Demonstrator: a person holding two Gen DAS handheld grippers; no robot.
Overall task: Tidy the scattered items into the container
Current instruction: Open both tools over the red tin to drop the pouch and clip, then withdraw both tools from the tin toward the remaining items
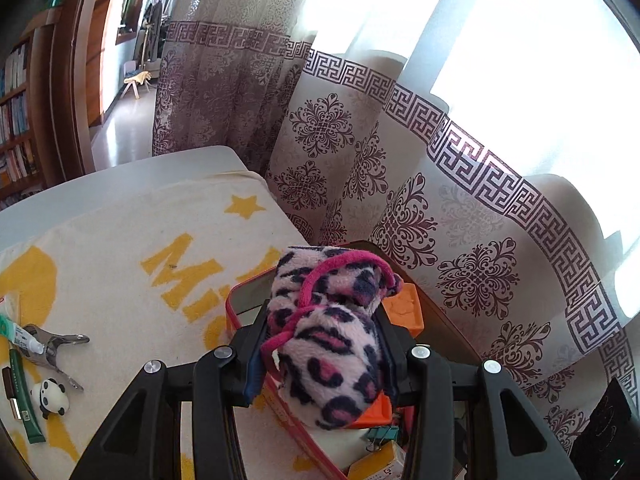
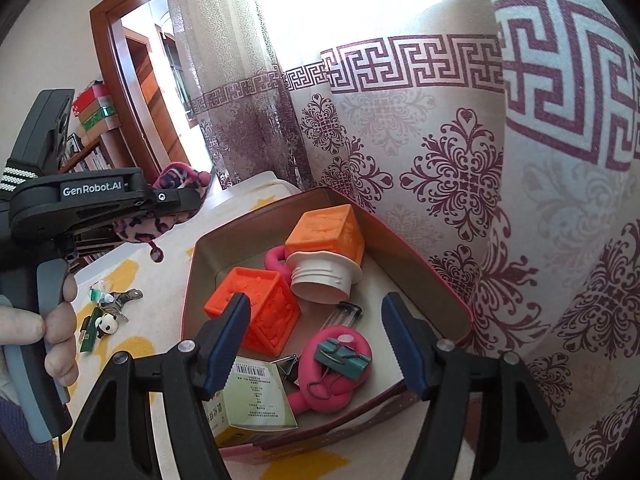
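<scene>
My left gripper [image 1: 322, 344] is shut on a pink leopard-print plush sock [image 1: 332, 332] and holds it above the red tin box [image 1: 236, 300]. In the right wrist view the left gripper [image 2: 180, 204] hangs left of the box [image 2: 440, 296] with the sock [image 2: 160, 220] in it. The box holds two orange cubes [image 2: 256, 312], a white cap [image 2: 324, 280], a pink ring [image 2: 340, 376], a teal clip [image 2: 340, 356] and a carton [image 2: 256, 396]. My right gripper [image 2: 316, 340] is open and empty over the box's near side.
On the white and yellow cloth [image 1: 132, 248] left of the box lie a panda figure [image 1: 52, 398], a green tube [image 1: 24, 396], a small white tube [image 1: 18, 334] and a metal clip [image 1: 60, 348]. A patterned curtain [image 1: 400, 200] hangs close behind the box.
</scene>
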